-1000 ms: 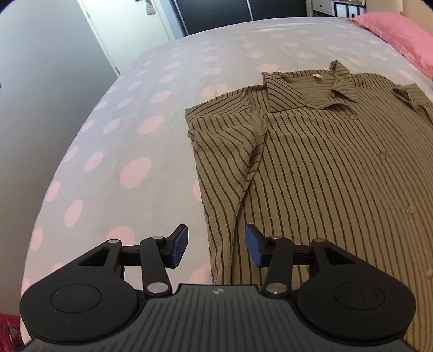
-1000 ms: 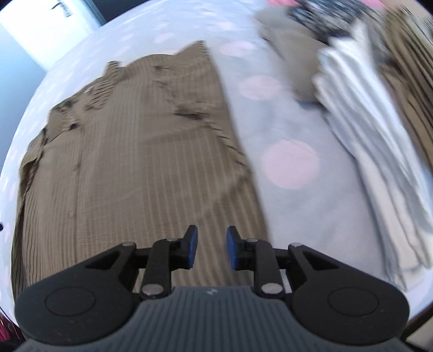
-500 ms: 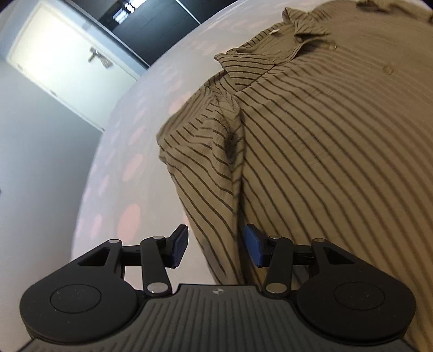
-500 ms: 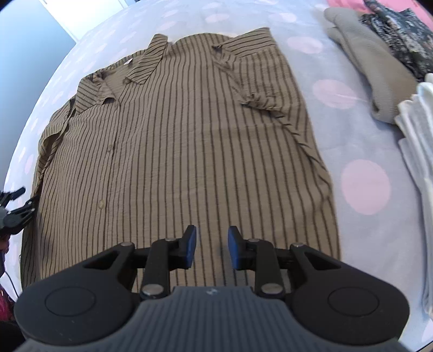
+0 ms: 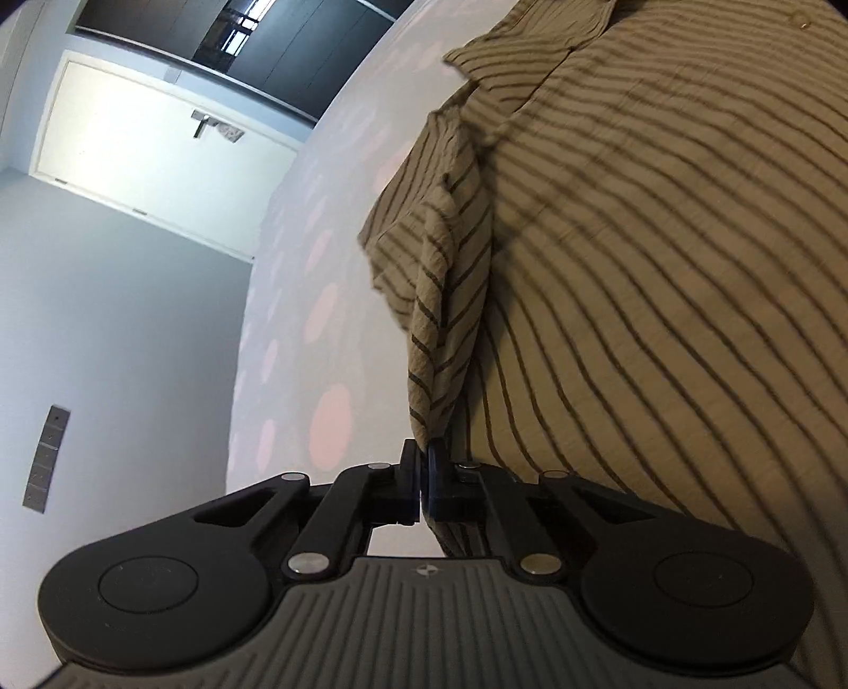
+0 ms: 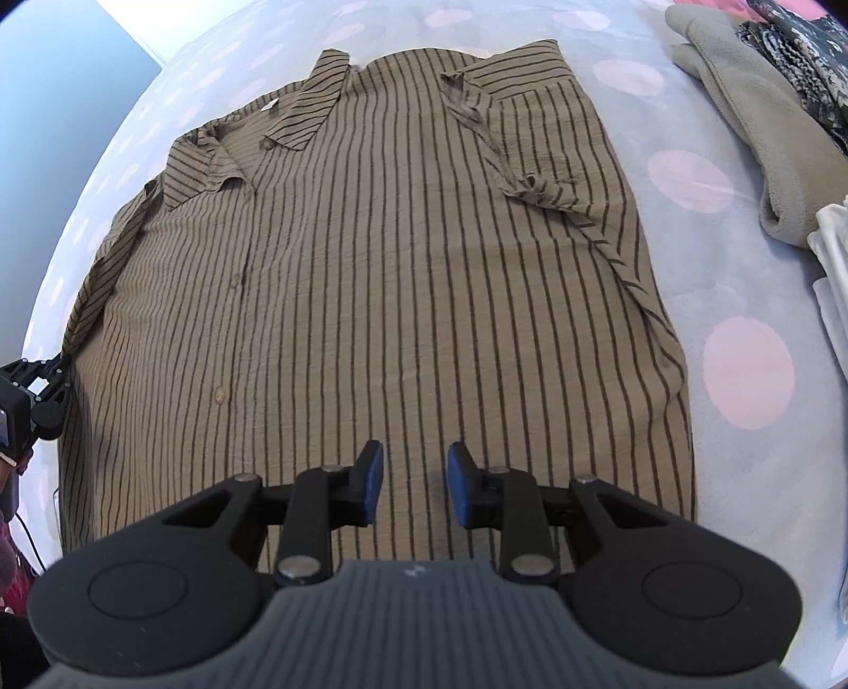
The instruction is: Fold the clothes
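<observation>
An olive-brown striped shirt (image 6: 381, 254) lies flat and front-up on the bed, collar at the far end, its right sleeve folded in over the body. My left gripper (image 5: 422, 461) is shut on the shirt's left side edge (image 5: 440, 339), pinching a raised fold of fabric just below the left sleeve. The same gripper shows at the far left edge (image 6: 40, 381) of the right wrist view, at the shirt's side. My right gripper (image 6: 413, 477) is open, hovering over the lower middle of the shirt with nothing between its fingers.
The bedspread (image 6: 742, 318) is pale lilac with pink dots. A grey fleece garment (image 6: 752, 106) and white folded cloth (image 6: 832, 275) lie at the right, a dark patterned item (image 6: 805, 47) beyond. A white door (image 5: 143, 159) and grey wall (image 5: 106, 344) stand left of the bed.
My left gripper dropped to the shirt's left edge and shut on the fabric. The right gripper swung from the clothes pile to above the shirt's lower middle and stayed open.
</observation>
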Tool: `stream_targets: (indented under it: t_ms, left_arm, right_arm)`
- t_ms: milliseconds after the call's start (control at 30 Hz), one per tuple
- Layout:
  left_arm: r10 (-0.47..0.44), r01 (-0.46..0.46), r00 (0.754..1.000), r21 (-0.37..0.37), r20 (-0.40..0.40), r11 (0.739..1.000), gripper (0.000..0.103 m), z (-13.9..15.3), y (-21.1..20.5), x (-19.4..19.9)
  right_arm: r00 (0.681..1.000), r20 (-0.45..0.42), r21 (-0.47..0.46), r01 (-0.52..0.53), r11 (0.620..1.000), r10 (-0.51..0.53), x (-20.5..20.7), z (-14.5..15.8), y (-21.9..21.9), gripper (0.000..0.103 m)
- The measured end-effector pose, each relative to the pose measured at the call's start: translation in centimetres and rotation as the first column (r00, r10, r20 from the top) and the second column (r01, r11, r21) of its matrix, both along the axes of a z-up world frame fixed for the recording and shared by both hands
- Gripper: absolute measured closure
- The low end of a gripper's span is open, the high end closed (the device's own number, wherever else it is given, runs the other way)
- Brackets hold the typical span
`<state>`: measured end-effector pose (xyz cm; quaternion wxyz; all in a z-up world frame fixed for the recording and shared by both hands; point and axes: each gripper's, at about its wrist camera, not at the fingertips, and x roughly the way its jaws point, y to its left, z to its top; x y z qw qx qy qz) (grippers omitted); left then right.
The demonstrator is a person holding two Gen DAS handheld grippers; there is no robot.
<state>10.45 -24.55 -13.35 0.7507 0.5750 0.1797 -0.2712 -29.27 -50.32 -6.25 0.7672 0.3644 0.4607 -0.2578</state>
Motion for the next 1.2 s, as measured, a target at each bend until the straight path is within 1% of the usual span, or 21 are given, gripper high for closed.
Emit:
stream_targets:
  t_ms: [67, 233, 267, 367, 467, 533, 567, 667, 767, 867, 900, 933, 1000, 1067, 1167, 1200]
  left_arm:
    - [-0.007, 0.007, 1.000, 0.004, -0.019, 1.000, 0.102, -0.2, 0.3, 0.2]
    - [-0.053, 0.057, 0.997, 0.080, -0.060, 0.995, 0.102, -1.9, 0.7, -0.9]
    - [-0.055, 0.059, 0.997, 0.078, -0.057, 0.995, 0.100, -1.9, 0.9, -0.9]
    - [-0.018, 0.025, 0.990, 0.046, -0.139, 0.999, 0.098, -1.0, 1.7, -0.4]
    - [0.032, -0.029, 0.970, 0.017, -0.239, 0.999, 0.097, 0.0, 2.9, 0.5]
    - [0.063, -0.065, 0.955, 0.003, -0.290, 0.998, 0.097, 0.5, 3.8, 1.0]
    - [0.078, -0.082, 0.949, 0.001, -0.305, 0.997, 0.096, 0.7, 4.2, 1.3]
    - [0.123, -0.136, 0.932, -0.014, -0.341, 0.991, 0.088, 1.6, 5.1, 1.8]
    - [0.128, -0.165, 0.920, -0.069, -0.371, 0.984, 0.087, 3.4, 5.7, 1.7]
    - [0.112, -0.180, 0.913, -0.140, -0.391, 0.974, 0.084, 5.7, 5.4, 0.8]
    - [0.104, -0.184, 0.909, -0.165, -0.404, 0.969, 0.081, 6.4, 5.3, 0.3]
    - [0.091, -0.180, 0.906, -0.183, -0.413, 0.966, 0.080, 7.1, 5.0, -0.5]
    - [0.063, -0.171, 0.902, -0.219, -0.428, 0.961, 0.079, 8.4, 4.4, -1.9]
    - [0.011, -0.128, 0.904, -0.245, -0.427, 0.961, 0.079, 10.0, 3.8, -3.3]
    - [-0.050, -0.060, 0.912, -0.252, -0.408, 0.966, 0.079, 11.5, 2.5, -6.2]
    - [-0.053, -0.058, 0.909, -0.254, -0.413, 0.966, 0.078, 11.6, 2.4, -6.8]
  right_arm:
    - [1.000, -0.001, 0.000, -0.004, 1.000, 0.004, 0.1, 0.0, 0.1, 0.073]
    - [1.000, -0.008, -0.006, 0.011, 1.000, -0.011, -0.1, 0.1, 0.1, 0.073]
    - [1.000, -0.008, -0.007, 0.016, 1.000, -0.016, -0.2, 0.1, 0.0, 0.073]
    - [1.000, -0.006, -0.006, 0.027, 1.000, -0.027, -0.5, 0.2, -0.1, 0.072]
    - [0.999, -0.007, -0.006, 0.033, 0.999, -0.033, -0.8, 0.3, -0.2, 0.072]
    - [0.999, -0.005, -0.007, 0.033, 0.999, -0.033, -0.9, 0.3, -0.2, 0.072]
    - [0.999, -0.004, -0.009, 0.033, 0.999, -0.033, -1.0, 0.4, -0.2, 0.072]
    - [0.999, 0.000, -0.019, 0.039, 0.999, -0.039, -1.3, 0.6, -0.2, 0.071]
    - [0.998, 0.002, -0.033, 0.060, 0.998, -0.060, -1.8, 1.0, -0.2, 0.071]
    - [0.995, -0.006, -0.047, 0.104, 0.993, -0.104, -2.7, 1.3, -0.4, 0.070]
    - [0.993, -0.016, -0.053, 0.119, 0.991, -0.120, -3.1, 1.3, -0.5, 0.069]
    - [0.990, -0.031, -0.058, 0.134, 0.989, -0.136, -3.5, 1.3, -0.6, 0.067]
    - [0.982, -0.071, -0.065, 0.171, 0.983, -0.176, -4.4, 1.2, -0.8, 0.067]
    - [0.972, -0.108, -0.062, 0.204, 0.977, -0.210, -5.4, 1.0, -1.1, 0.067]
    - [0.960, -0.145, -0.047, 0.236, 0.971, -0.241, -7.4, 0.7, -1.3, 0.067]
    - [0.958, -0.154, -0.045, 0.237, 0.970, -0.241, -8.1, 0.6, -1.2, 0.067]
